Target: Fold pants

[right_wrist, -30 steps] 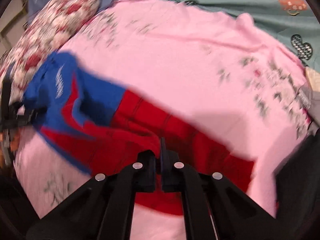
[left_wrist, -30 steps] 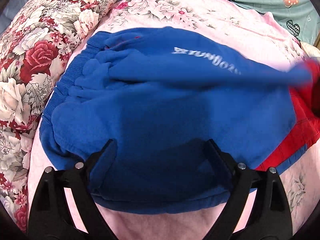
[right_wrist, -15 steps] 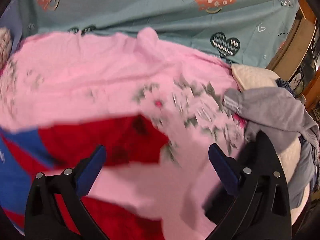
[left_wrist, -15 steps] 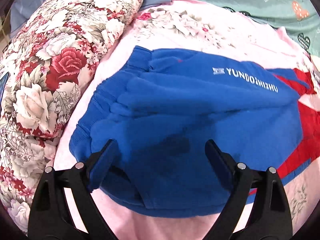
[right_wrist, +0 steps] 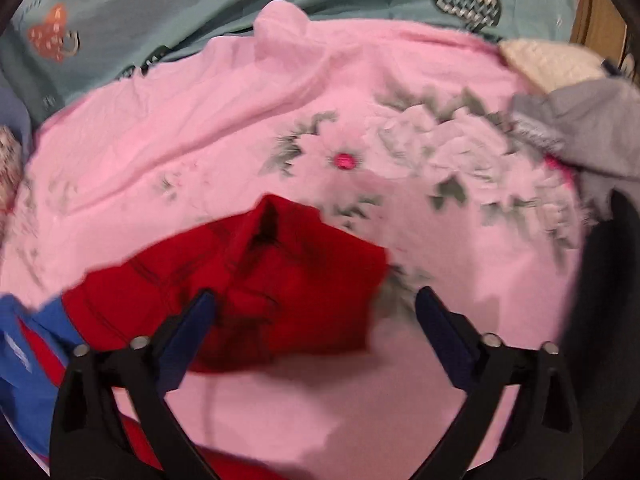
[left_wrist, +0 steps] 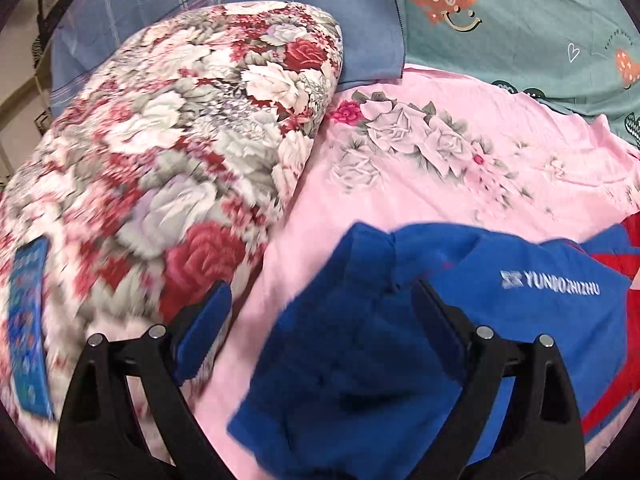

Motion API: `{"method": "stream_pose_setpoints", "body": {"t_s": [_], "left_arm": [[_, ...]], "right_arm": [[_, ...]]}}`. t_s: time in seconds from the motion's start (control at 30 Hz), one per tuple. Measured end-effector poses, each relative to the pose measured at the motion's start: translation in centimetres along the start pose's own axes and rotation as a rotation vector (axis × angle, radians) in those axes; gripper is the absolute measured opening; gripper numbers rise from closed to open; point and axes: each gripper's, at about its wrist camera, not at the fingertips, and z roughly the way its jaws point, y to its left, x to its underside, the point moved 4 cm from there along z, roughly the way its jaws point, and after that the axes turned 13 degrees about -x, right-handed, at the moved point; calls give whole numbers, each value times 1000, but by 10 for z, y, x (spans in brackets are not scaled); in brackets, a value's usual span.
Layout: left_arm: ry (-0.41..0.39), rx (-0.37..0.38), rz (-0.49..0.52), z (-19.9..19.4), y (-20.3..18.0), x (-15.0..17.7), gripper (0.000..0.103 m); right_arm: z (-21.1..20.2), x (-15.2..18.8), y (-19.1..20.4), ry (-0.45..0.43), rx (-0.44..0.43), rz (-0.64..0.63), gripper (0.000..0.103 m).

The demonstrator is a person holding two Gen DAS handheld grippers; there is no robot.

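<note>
The left gripper [left_wrist: 322, 312] stands wide open and holds nothing; the blue waist part of the pants [left_wrist: 400, 340] lies just under and between its fingers, on the pink sheet [left_wrist: 440, 184]. The right gripper [right_wrist: 314, 314] is also wide open and empty, with the red leg ends [right_wrist: 280, 296] beside its left finger. Farther away lie the floral quilt [left_wrist: 180, 152] and a grey garment [right_wrist: 580, 132].

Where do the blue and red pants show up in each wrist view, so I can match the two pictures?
Left wrist: the pants fill the lower right, blue part with white lettering, partly between the open left tongs.
Right wrist: their red end lies lower centre-left, near the open right tongs; the blue part sits at the left edge.
Shared landmark: the pink floral sheet under the pants.
</note>
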Motion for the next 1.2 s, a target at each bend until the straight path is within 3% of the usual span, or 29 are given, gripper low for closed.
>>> {"method": "stream_pose_setpoints", "body": {"t_s": [0.07, 0.13, 0.17, 0.23, 0.3, 0.33, 0.43, 0.5, 0.57, 0.67, 0.8, 0.93, 1.0, 1.03, 1.07, 1.1, 1.17, 1.2], "left_arm": [[39, 19, 20, 17, -6, -3, 92], [81, 47, 48, 35, -16, -6, 91], [99, 59, 58, 42, -22, -7, 87], [127, 92, 86, 54, -36, -8, 69], [163, 146, 116, 63, -51, -7, 37], [174, 152, 134, 65, -58, -7, 37], [141, 122, 164, 62, -68, -12, 24], [138, 115, 111, 56, -62, -18, 15], [86, 73, 26, 41, -44, -30, 11], [16, 31, -99, 20, -15, -49, 11], [-24, -90, -187, 22, 1, -63, 11], [-12, -198, -192, 50, -6, -63, 13], [20, -283, -129, 73, -22, -57, 16], [40, -305, -99, 78, -25, -53, 21], [61, -298, -78, 81, -29, -49, 40], [55, -273, -83, 76, -29, -47, 64], [6, -252, -98, 58, -24, -44, 90], [-39, -246, -94, 44, -21, -41, 90]], "right_arm": [[3, -5, 9, -1, -26, -9, 43], [-2, -6, 14, 7, -90, 23, 28], [-7, -6, 13, 1, -104, 35, 25], [-24, -2, 9, -22, -111, 57, 23], [-42, 5, 3, -36, -134, 86, 23], [-52, 10, 2, -39, -137, 87, 23], [-62, 20, 2, -34, -129, 72, 23], [-63, 24, 1, -31, -119, 72, 23], [-63, 25, 1, -31, -119, 81, 23], [-74, 18, 6, -62, -144, 80, 23], [-93, 1, 7, -103, -188, 95, 23], [-95, -11, 0, -122, -195, 115, 23], [-76, -11, -4, -86, -111, 78, 23], [-64, -9, -5, -65, -55, 40, 26], [-48, -6, -9, -23, 2, 12, 38], [-31, 1, -16, 44, 67, 10, 42], [-28, 8, -21, 47, 74, 29, 45], [-36, 11, -21, 14, 65, 38, 52]]}}
